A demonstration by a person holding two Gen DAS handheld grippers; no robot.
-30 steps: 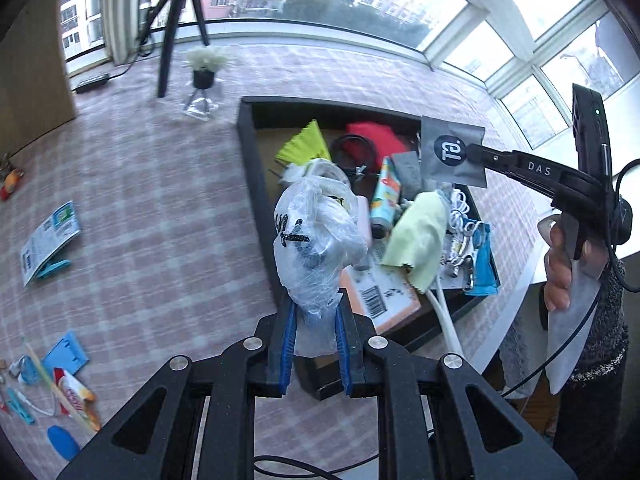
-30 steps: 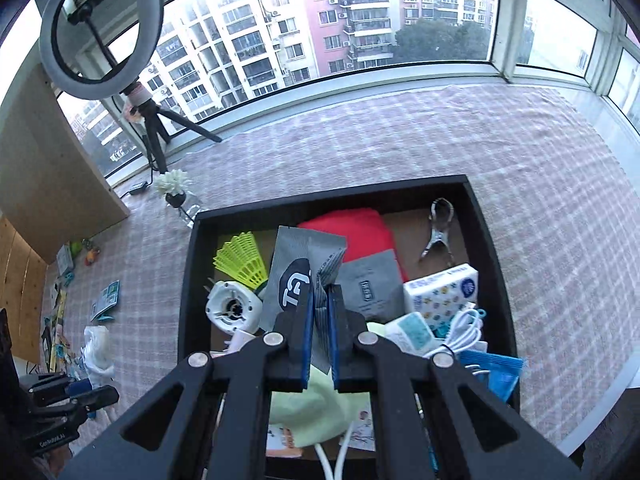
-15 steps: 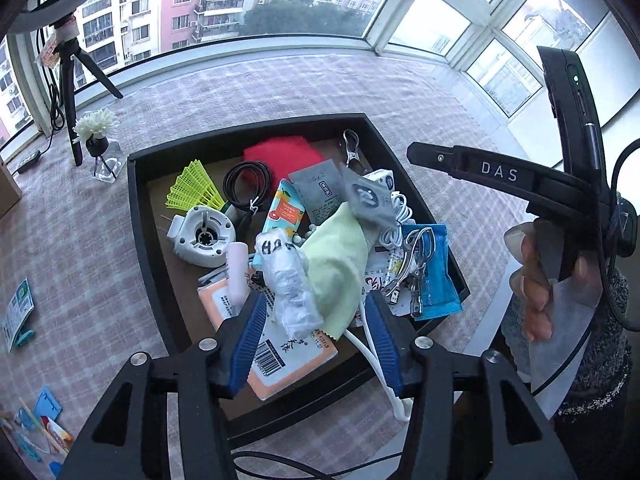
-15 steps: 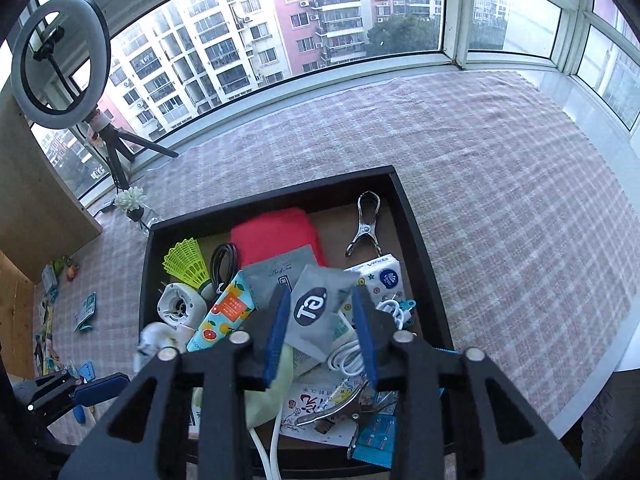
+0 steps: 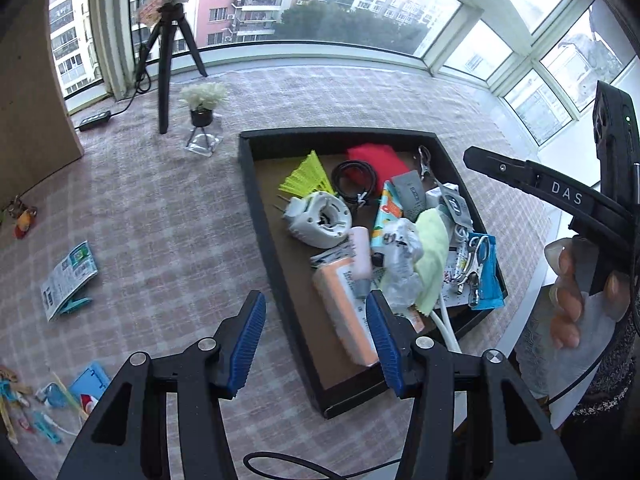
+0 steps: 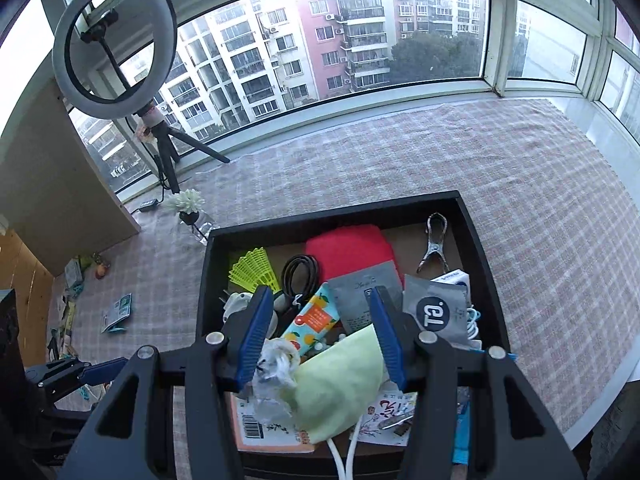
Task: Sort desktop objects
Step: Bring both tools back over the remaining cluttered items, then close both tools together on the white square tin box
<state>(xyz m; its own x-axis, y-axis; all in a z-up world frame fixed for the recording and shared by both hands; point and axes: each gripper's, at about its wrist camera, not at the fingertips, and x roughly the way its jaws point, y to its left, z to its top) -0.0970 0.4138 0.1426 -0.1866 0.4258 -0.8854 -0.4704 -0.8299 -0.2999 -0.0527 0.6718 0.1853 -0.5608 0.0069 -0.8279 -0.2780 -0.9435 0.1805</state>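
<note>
A black tray (image 5: 256, 200) full of small items stands on the checked tablecloth. A crumpled clear plastic bag (image 5: 400, 256) lies in it against a pale green cloth (image 5: 434, 240). A grey packet with a round logo (image 6: 434, 312) rests at the tray's right side. My left gripper (image 5: 316, 340) hangs open and empty above the tray's near left rim. My right gripper (image 6: 320, 300) hovers over the tray's middle, its jaws opening with nothing between them. The plastic bag (image 6: 276, 364) and green cloth (image 6: 336, 384) lie below its pads.
Loose on the cloth at the left lie a clipped leaflet (image 5: 70, 276) and several small bits (image 5: 48, 396). A ring light tripod (image 5: 168, 52) and a small potted plant (image 5: 202, 104) stand at the back. A hand (image 5: 568, 280) holds the right gripper near the table's right edge.
Both grippers went from shut to open. The plastic bag left my left gripper and the grey packet left my right gripper; both now lie in the tray. The left gripper drew back toward the tray's left rim.
</note>
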